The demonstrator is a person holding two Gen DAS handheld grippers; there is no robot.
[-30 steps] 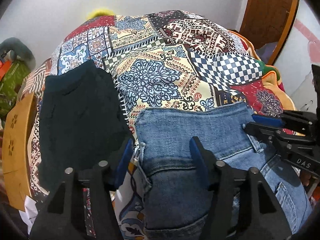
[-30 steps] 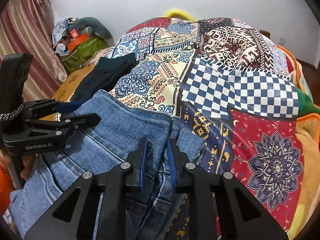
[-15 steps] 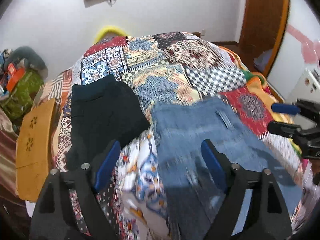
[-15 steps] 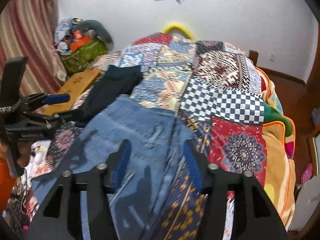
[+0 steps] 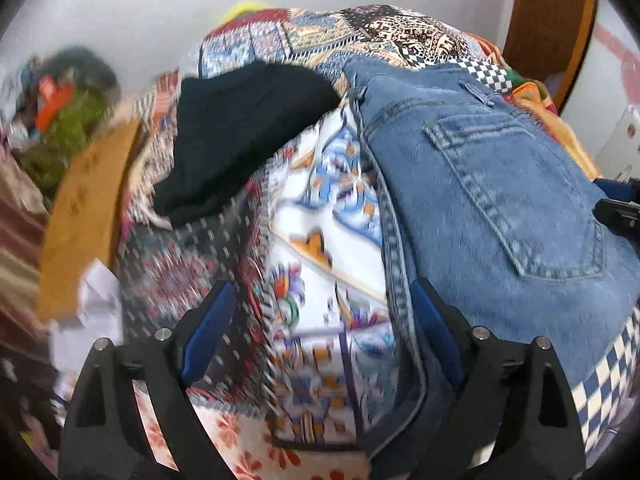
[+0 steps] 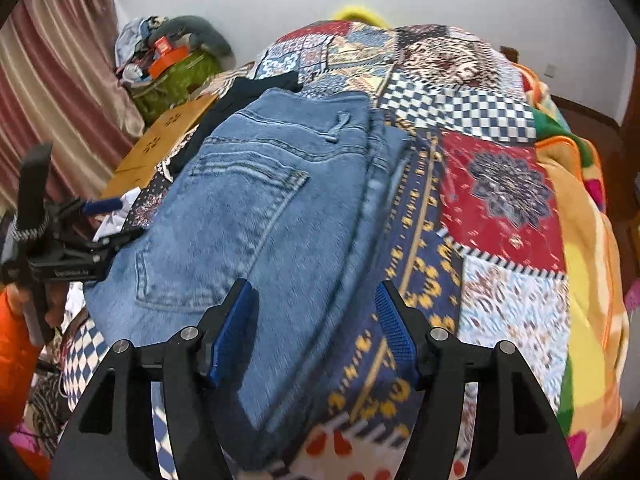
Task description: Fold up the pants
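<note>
The blue jeans (image 5: 492, 184) lie folded on the patchwork bedspread (image 5: 320, 240), back pocket up; they also show in the right wrist view (image 6: 256, 208). My left gripper (image 5: 320, 328) is open and empty, over the bedspread at the jeans' left edge. My right gripper (image 6: 316, 320) is open and empty, above the jeans' near right edge. The left gripper shows at the left of the right wrist view (image 6: 108, 220), beside the jeans. A bit of the right gripper shows at the right edge of the left wrist view (image 5: 620, 208).
A folded dark garment (image 5: 240, 136) lies on the bed left of the jeans. A wooden board (image 5: 84, 208) and a pile of clutter (image 6: 168, 64) stand off the bed's left side. A curtain (image 6: 48, 92) hangs at the left. The bedspread (image 6: 500, 200) stretches to the right.
My right gripper let go of the jeans' edge and opened. Both grippers drew back toward the near end of the bed. The jeans stay folded on the bedspread.
</note>
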